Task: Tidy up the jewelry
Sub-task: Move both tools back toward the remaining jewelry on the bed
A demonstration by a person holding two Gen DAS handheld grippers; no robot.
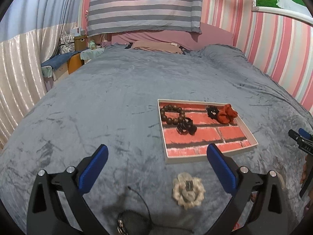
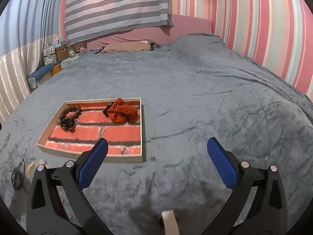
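A shallow tray (image 1: 252, 135) with a red brick print lies on the grey bed; it also shows in the right wrist view (image 2: 143, 137). In it are a brown bead bracelet (image 1: 172, 115) (image 2: 69, 110), a black hair tie (image 1: 185, 126), a black scrunchie (image 1: 212, 112) and a red scrunchie (image 1: 227, 114) (image 2: 122, 111). A cream flower hair clip (image 1: 188, 191) lies on the blanket between my left gripper's open fingers, near the tray's front edge. A black cord necklace (image 1: 135, 213) lies just below it. My left gripper (image 1: 157, 166) is open and empty. My right gripper (image 2: 157, 161) is open and empty, right of the tray.
The grey blanket (image 1: 109, 98) covers the whole bed. A pink pillow (image 1: 154, 46) lies at the headboard. Curtains and a bedside bench (image 1: 58, 62) stand at the left, a striped wall at the right. A pale strap (image 2: 170, 222) shows at the bottom of the right wrist view.
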